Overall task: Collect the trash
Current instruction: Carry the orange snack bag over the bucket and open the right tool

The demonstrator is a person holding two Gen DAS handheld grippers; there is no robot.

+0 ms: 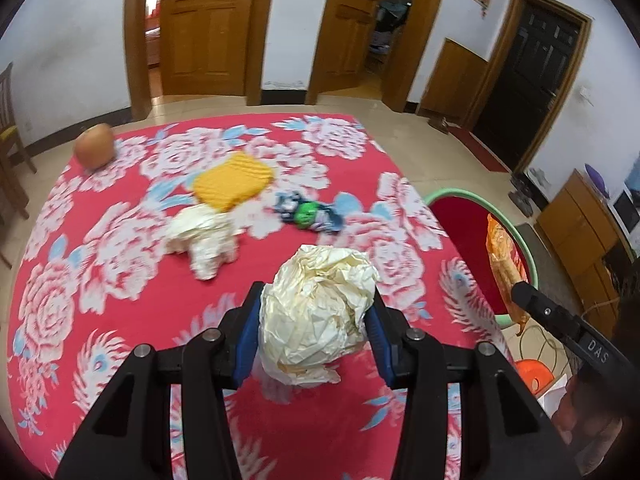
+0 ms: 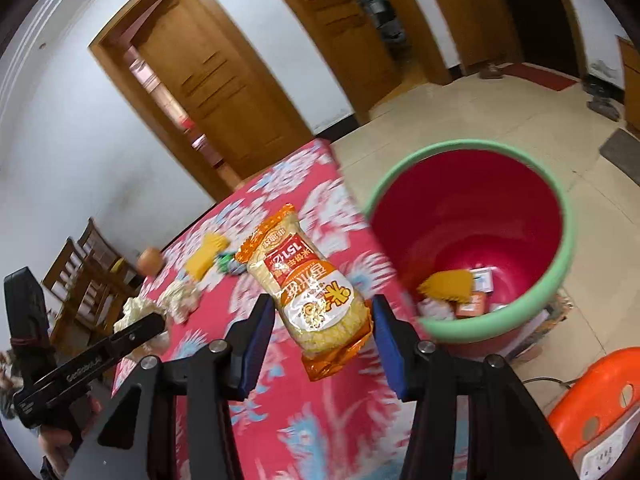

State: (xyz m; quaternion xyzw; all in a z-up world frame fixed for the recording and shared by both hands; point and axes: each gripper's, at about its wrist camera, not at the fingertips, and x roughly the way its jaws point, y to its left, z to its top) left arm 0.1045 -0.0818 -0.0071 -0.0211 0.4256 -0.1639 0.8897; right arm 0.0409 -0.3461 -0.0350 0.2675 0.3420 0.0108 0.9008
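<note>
A home: wooden doors (image 1: pixel 204 24), tiled floor (image 1: pixel 404 136), and a floral-clothed table (image 1: pixel 120 248).

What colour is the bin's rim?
Light green rim on the bin, red inside; clearest in the right wrist view.

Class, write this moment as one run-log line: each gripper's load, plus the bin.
left gripper: shut on crumpled paper ball | right gripper: shut on snack packet | red bin: beside table, some trash inside

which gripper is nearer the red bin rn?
Right. The right gripper, shut on the snack packet, is beside the red bin; the left gripper, holding crumpled paper, is over the table.
</note>
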